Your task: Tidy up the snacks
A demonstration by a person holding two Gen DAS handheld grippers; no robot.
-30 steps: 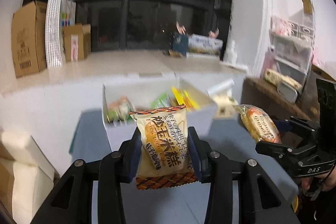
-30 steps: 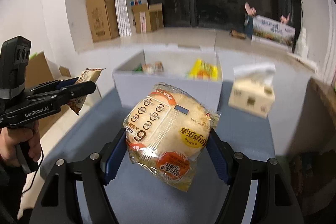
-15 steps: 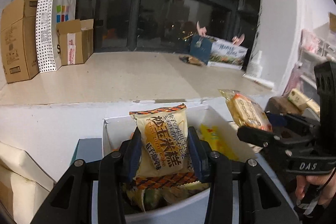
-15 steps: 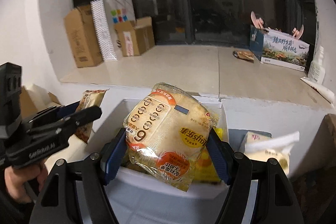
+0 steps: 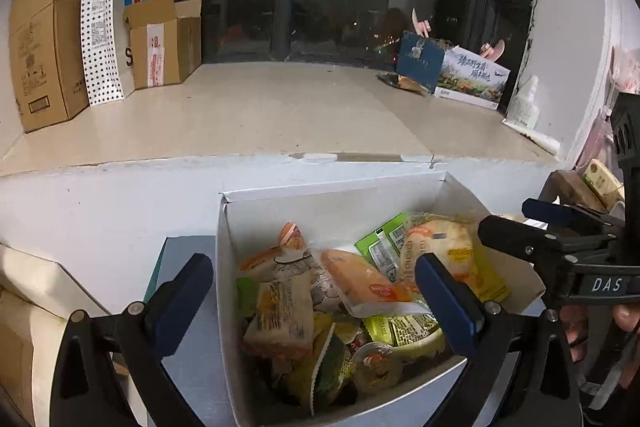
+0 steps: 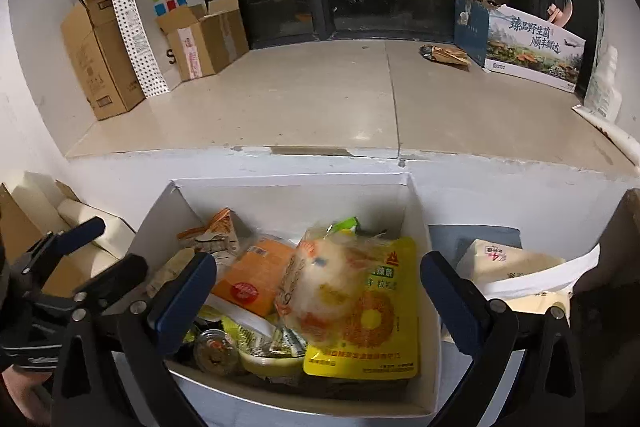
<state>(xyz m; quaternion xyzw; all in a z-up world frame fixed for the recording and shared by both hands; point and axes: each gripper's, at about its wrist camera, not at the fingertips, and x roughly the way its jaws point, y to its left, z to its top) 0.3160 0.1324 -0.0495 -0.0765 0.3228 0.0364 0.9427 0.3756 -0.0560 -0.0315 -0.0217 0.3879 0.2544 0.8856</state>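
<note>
A white cardboard box [image 5: 320, 203] [image 6: 292, 187] holds several snack packets. My left gripper [image 5: 316, 295] is open and empty above the box. The corn cake packet [image 5: 284, 311] it held lies among the snacks. My right gripper [image 6: 320, 291] is open and empty above the box. The round bread packet [image 6: 332, 283] it held rests on a yellow packet [image 6: 380, 315] at the box's right side and also shows in the left wrist view [image 5: 440, 247]. The right gripper's fingers [image 5: 532, 227] show at the right of the left wrist view. The left gripper's fingers [image 6: 84, 231] show at the left of the right wrist view.
A tissue box [image 6: 516, 271] stands right of the snack box on the blue table [image 5: 188, 359]. Behind is a white ledge [image 6: 320, 115] with cardboard boxes [image 5: 44, 43], a dotted paper bag [image 6: 148, 27] and a printed gift box [image 6: 528, 43].
Both grippers have opened over the box. The corn cake packet and the round bread packet have dropped into it. Both grippers moved closer over the box.
</note>
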